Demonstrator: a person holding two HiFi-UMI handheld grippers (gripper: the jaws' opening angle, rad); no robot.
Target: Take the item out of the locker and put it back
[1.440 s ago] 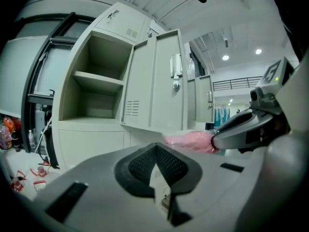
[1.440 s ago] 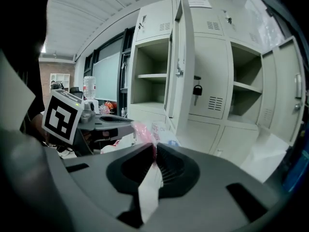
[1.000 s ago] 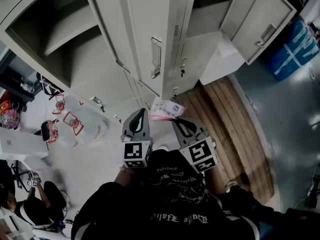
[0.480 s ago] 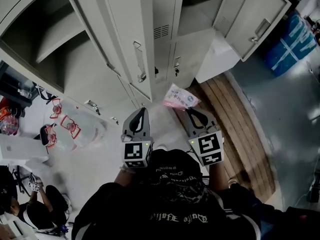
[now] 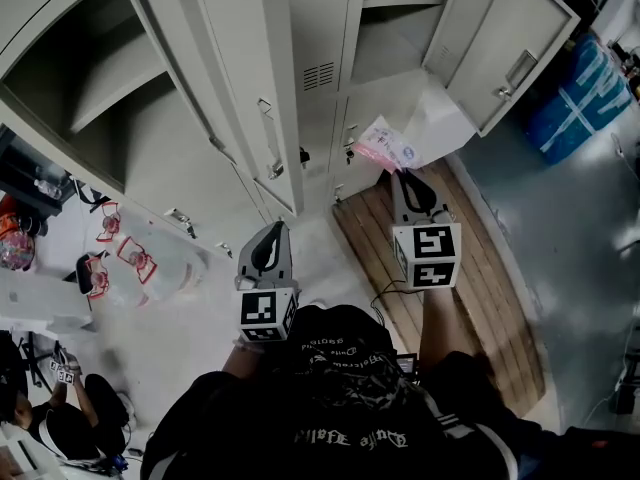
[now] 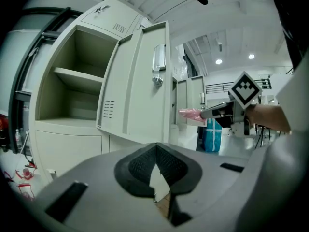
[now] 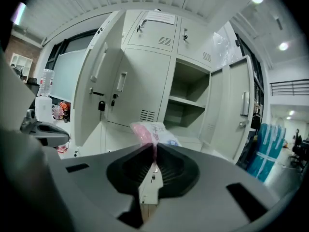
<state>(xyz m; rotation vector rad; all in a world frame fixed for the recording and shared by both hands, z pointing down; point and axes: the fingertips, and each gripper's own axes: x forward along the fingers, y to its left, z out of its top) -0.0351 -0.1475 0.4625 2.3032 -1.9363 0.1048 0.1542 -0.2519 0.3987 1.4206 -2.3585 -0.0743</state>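
Observation:
A pink and white packet [image 5: 385,146] hangs in the air in front of the grey lockers, with my right gripper [image 5: 401,173] shut on its near edge. In the right gripper view the packet [image 7: 153,132] sticks out past the closed jaws, level with the open compartment and its shelf [image 7: 186,105]. The left gripper view shows the packet [image 6: 192,114] and the right gripper [image 6: 204,113] off to the right. My left gripper [image 5: 274,230] is lower and to the left, shut with nothing in it. It points at the open door [image 6: 140,81] of another empty locker [image 6: 72,91].
Two locker doors stand open, one [image 5: 255,98] between the grippers and one [image 5: 510,48] at the right. A wooden pallet [image 5: 450,268] lies on the floor under the right gripper. A blue bale [image 5: 580,98] stands at the right, clear plastic bags [image 5: 140,258] lie at the left.
My right gripper has carried the packet up and to the right, from in front of me toward the open right-hand locker. The left gripper has hardly moved.

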